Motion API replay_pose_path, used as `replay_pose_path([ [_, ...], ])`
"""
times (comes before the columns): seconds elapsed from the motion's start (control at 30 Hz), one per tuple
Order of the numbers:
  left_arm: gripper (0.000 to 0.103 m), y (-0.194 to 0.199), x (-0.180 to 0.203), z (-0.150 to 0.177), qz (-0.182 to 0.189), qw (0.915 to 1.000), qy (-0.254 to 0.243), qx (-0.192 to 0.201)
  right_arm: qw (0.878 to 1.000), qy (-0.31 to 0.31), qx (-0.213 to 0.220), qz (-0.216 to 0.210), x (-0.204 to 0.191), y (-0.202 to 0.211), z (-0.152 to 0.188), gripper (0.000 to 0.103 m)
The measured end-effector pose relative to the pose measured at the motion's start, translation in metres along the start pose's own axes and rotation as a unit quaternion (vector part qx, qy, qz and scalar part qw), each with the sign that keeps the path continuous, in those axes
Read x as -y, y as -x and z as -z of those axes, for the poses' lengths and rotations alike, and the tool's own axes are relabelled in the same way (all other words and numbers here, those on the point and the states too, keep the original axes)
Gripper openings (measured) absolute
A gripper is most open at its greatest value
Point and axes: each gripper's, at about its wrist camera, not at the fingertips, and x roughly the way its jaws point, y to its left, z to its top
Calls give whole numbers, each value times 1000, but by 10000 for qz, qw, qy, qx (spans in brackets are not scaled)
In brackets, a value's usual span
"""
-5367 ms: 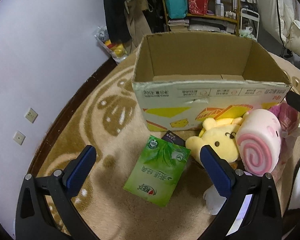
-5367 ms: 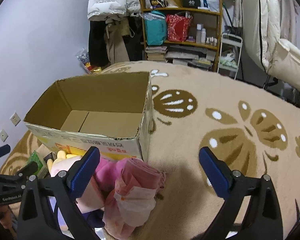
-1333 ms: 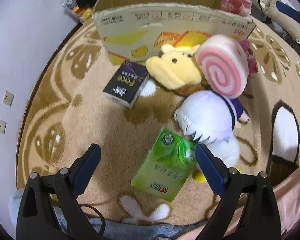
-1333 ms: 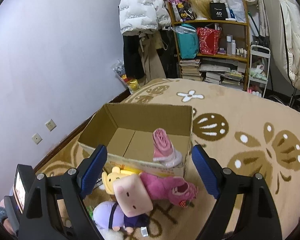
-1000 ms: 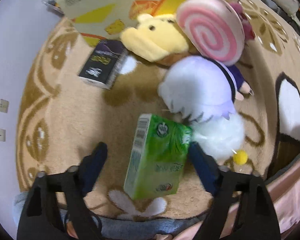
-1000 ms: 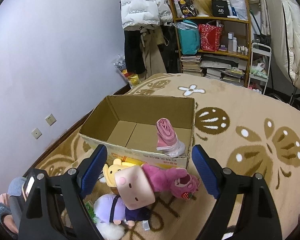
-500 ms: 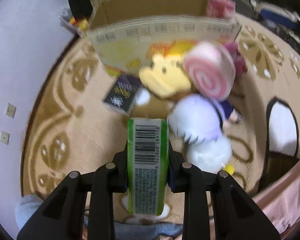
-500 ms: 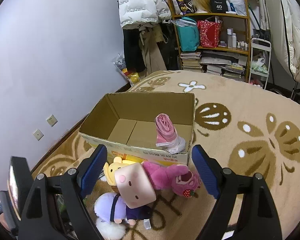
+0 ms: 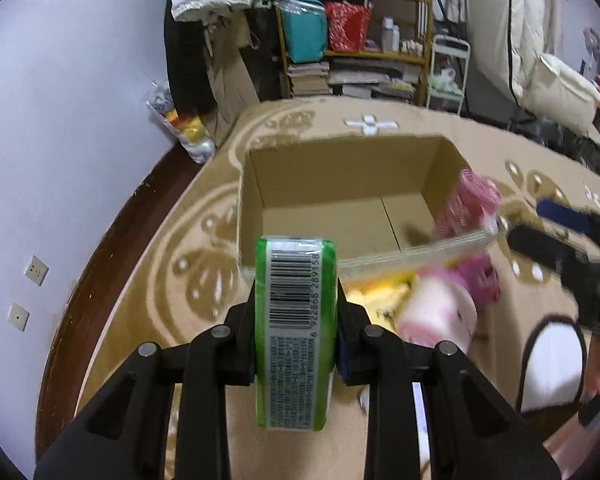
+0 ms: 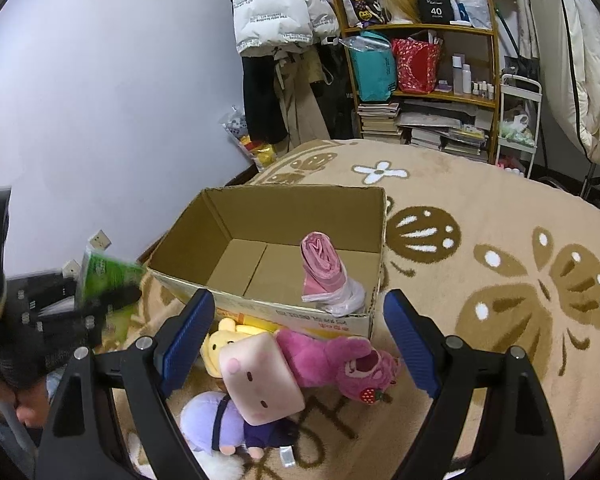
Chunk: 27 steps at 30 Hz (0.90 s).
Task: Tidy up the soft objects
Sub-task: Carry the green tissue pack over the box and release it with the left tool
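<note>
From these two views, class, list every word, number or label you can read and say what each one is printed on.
"6 922868 289158": barcode on the green tissue pack, clamped in the left hand-held gripper.
"40": black box atop the shelf; the small word beneath is unreadable.
White puffer jacket: repeated lettering, too small.
Cardboard box front: red print, too blurred.
Fine print under the barcode: unreadable.

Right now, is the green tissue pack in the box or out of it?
Out. The left tool holds the pack in the air, short of the box.
</note>
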Motion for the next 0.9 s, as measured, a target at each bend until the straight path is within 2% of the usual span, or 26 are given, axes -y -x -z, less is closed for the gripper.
replay_pose_path([
  [0.13, 27, -14, -12, -19, -26, 9998, 82, 158, 10000, -8, -13, -25, 1, -2, 1, 91],
  [0.33, 27, -39, -11, -38, 88, 9996, 145, 245, 9999, -23, -105, -24, 1, -9, 3, 91],
  [0.57, 30, -58, 1, -46, 107, 9996, -72, 251, 9996, 84, -267, -14, -3, -19, 7, 91],
  [0.67, 31, -64, 0, -47, 135, 9997, 17, 199, 9994, 141, -314, 7, -5, -23, 8, 91],
  [0.73, 42, -65, -2, -46, 157, 9997, 76, 156, 9994, 145, -327, -21, -6, -23, 11, 91],
  [0.77, 58, -65, -3, -45, 143, 9998, 75, 146, 9993, 150, -327, -26, -6, -23, 11, 91],
  [0.8, 64, -64, -3, -44, 115, 9997, 52, 194, 9994, 154, -324, -30, -6, -23, 12, 91],
  [0.87, 66, -59, -5, -43, 51, 9994, 58, 334, 9994, 132, -333, -39, -6, -23, 12, 91],
  [0.9, 72, -58, -5, -44, 13, 9994, 71, 347, 9993, 106, -346, -64, -7, -23, 13, 91],
])
